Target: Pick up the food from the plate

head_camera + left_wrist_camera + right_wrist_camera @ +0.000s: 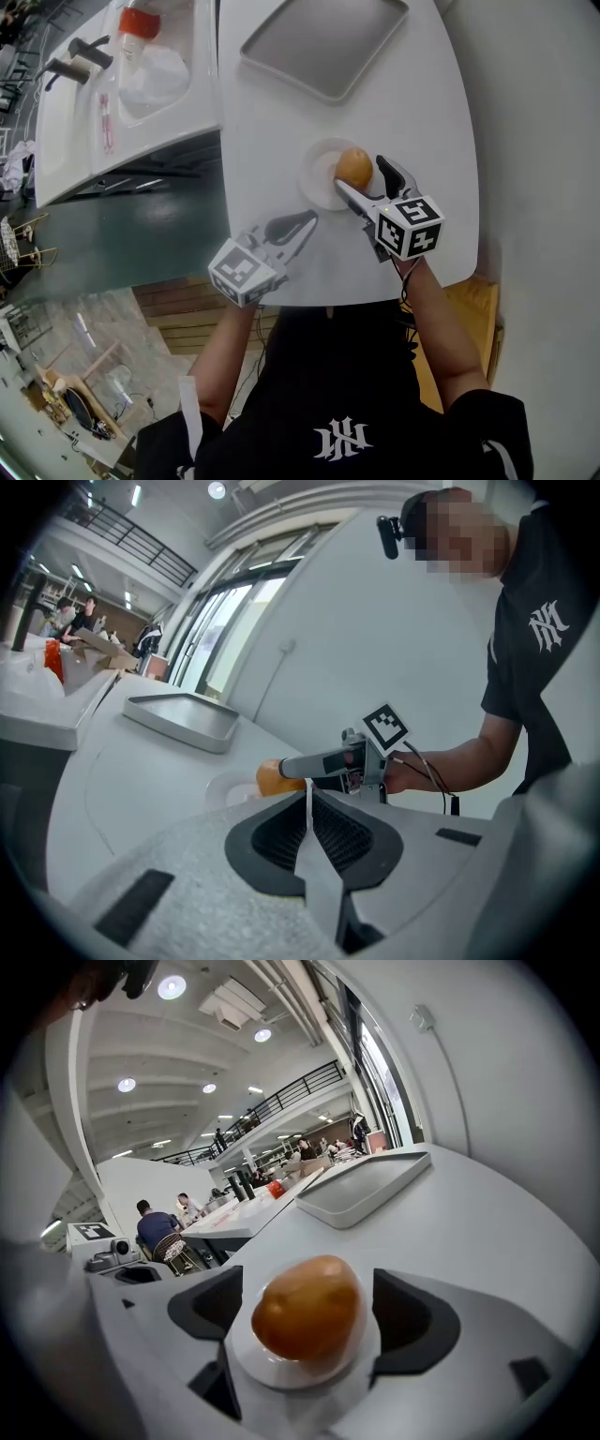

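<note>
- The right gripper (359, 172) is reaching over the small white plate (314, 178). Its fingers (412, 1321) are standing spread and gripping nothing.
- The food (307, 1318), a rounded, glossy, golden-brown lump, is lying on the plate directly between those fingers and roughly centred in the gap. Neither pad appears to be touching it.
- The left gripper (305, 223) is resting low over the white table (281, 94), with its fingers (307, 808) pressed together on nothing. The plate is lying ahead of their tips, well apart from them.
- The kind of food is uncertain. It is looking like a glazed bun, but it could be a smooth potato or a model of one.
- Judged handling: the lump is probably light, and its shiny, curved skin is likely to slip outward or upward as the pads close.
- If it is bread, it will be giving way under pressure, so a gentle squeeze is the safer choice.
- Judged hold: the pads should be meeting the two opposite flanks at the widest part, low enough to sit below the crown but clear of the plate rim.
- The plate is looking light and may be sliding or lifting with the food if a fingertip catches its edge.
</note>
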Action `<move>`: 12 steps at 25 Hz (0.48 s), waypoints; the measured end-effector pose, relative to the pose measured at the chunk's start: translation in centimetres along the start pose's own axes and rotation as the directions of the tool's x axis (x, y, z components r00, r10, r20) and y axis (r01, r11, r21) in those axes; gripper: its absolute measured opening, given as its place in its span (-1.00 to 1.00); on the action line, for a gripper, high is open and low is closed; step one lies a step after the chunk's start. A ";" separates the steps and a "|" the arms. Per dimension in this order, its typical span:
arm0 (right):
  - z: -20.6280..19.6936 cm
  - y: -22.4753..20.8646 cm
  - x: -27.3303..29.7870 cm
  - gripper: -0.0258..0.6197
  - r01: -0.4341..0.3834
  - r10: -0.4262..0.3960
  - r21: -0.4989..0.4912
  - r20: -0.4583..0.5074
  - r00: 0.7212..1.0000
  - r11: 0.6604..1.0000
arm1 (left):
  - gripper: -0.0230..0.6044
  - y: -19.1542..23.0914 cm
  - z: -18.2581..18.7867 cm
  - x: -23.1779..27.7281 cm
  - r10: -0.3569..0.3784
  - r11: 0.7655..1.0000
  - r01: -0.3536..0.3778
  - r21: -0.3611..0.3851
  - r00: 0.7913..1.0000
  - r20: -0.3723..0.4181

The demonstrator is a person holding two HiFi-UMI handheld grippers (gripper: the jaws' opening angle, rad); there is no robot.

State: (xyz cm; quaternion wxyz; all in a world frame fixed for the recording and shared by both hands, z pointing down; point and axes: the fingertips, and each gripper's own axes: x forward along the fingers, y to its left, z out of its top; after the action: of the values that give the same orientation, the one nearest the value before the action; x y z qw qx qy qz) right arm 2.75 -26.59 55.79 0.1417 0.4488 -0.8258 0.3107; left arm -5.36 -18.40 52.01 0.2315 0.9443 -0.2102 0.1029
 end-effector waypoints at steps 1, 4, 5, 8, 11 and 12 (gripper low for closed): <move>-0.1 0.0 0.1 0.26 0.000 0.000 0.002 -0.002 1.000 1.000 | -0.86 0.0 0.0 0.0 -0.002 1.000 0.002 -0.004 1.000 0.000; -0.6 0.0 0.7 0.26 -0.003 0.003 -0.003 -0.016 1.000 1.000 | -0.86 0.4 -0.1 -0.1 -0.005 1.000 0.005 -0.020 1.000 0.006; -0.7 -0.1 0.9 0.26 -0.003 0.003 -0.007 -0.022 1.000 1.000 | -0.86 0.5 -0.2 0.0 -0.006 1.000 0.006 -0.021 1.000 0.005; -0.9 -0.1 1.3 0.26 0.001 -0.002 -0.018 -0.035 0.999 1.000 | -0.86 0.6 -0.2 0.0 -0.013 1.000 0.013 -0.026 1.000 0.000; -1.0 0.0 1.8 0.26 0.004 -0.006 -0.038 -0.053 0.999 0.999 | -0.86 0.6 0.0 -0.2 -0.013 1.000 0.013 -0.020 1.000 -0.001; -1.1 0.0 1.9 0.26 0.004 -0.007 -0.046 -0.058 0.998 0.999 | -0.86 0.7 -0.1 -0.4 -0.011 1.000 0.011 -0.020 1.000 0.000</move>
State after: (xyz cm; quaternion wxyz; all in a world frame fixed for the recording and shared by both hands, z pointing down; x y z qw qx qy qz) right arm 1.63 -27.16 57.62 0.1768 0.4384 -0.8270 0.3044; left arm -5.97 -18.78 52.22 0.2414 0.9431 -0.2059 0.0996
